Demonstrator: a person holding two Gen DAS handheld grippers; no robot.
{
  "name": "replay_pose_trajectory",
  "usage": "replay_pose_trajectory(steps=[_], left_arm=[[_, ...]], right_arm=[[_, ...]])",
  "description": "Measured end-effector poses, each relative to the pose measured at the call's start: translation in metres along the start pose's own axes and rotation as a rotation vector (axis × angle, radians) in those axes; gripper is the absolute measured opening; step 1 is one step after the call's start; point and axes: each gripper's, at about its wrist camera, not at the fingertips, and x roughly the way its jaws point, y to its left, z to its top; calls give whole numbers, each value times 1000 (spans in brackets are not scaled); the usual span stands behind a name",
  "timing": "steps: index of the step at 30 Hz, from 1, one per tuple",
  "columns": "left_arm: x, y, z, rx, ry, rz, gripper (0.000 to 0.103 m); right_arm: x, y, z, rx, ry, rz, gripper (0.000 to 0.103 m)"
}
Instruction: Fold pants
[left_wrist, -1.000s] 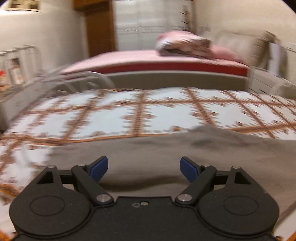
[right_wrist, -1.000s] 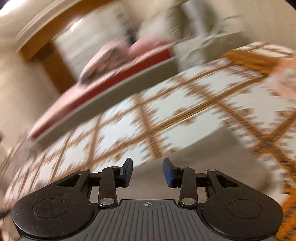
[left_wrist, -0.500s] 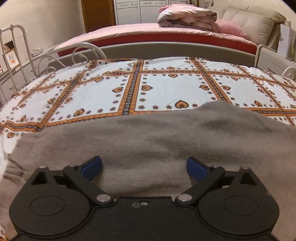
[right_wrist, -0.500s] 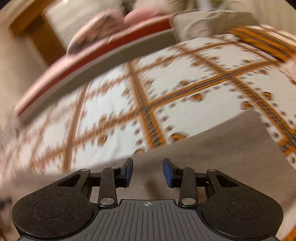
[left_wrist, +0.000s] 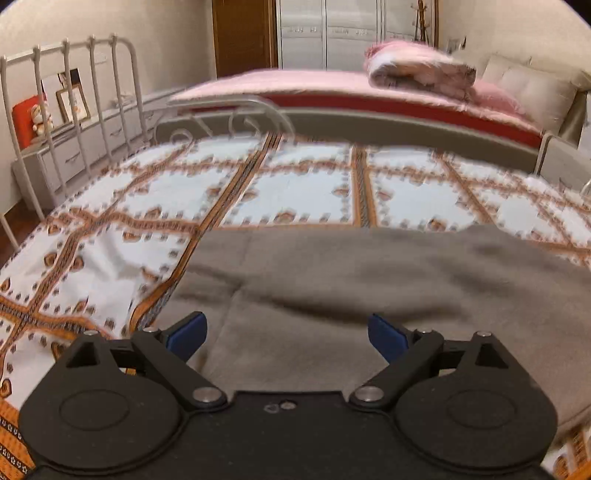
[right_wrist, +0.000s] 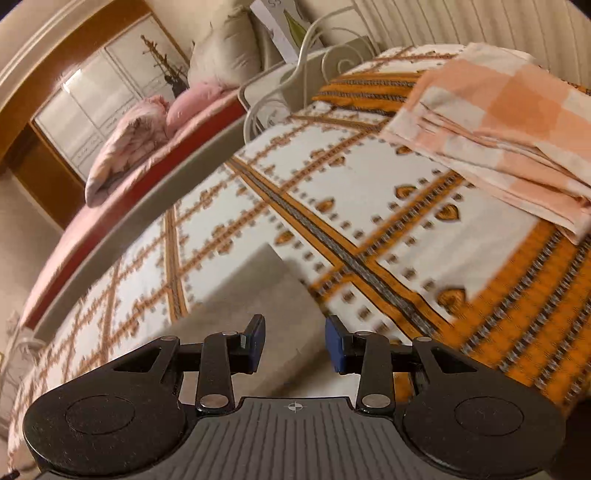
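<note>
The grey pants (left_wrist: 369, 280) lie spread flat on the bed (left_wrist: 295, 184), over its white bedspread with orange heart-and-stripe bands, on the near part of the bed below both cameras. In the left wrist view a soft fold runs across the cloth, and its left edge stops short of the bed's left side. The cloth runs out of the picture at the right, and its near part is hidden behind the gripper body.

The left gripper (left_wrist: 286, 334) hangs over the pants with its jaws spread wide; they have just been opening, and nothing sits between the blue pads (left_wrist: 186, 334). Whether the tips touch the cloth cannot be told.

The right gripper (right_wrist: 294, 343) is over one squared corner of the pants (right_wrist: 258, 295), which shows paler here. Its jaws stand partly apart with a clear gap between the pads (right_wrist: 256, 341), and no cloth is pinched. The view is tilted and smeared.

A folded peach-and-white checked cloth (right_wrist: 498, 122) lies near the bed's far right corner, cut off by the picture edge. A white metal rail (left_wrist: 74, 110) stands at the bed's left end. Beyond it is a second bed with a pink cover (left_wrist: 314, 85) bearing a rolled quilt (left_wrist: 417, 70), blurred.
</note>
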Motion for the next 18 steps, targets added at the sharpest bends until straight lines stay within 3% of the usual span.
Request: replay_pose_trajectory(steps=[1,3,9,11,18], left_arm=[[11,1,-4,22,55,29,87],[18,-3,-8,96,50,69,90],[-15,8,7,-53,-34,60,86],[-24,11,4,-62,-55,56,86],[-23,10,-6,-13,-8,46,87]], right_arm=[[-1,-1,-1,0,11,0,37],[1,2,-3,-13,21,-4,37],[14,10,-10,-33,64,20,42],[16,7,-12,-7,79,29,58],[16,-16,-14,185,119,126,58]])
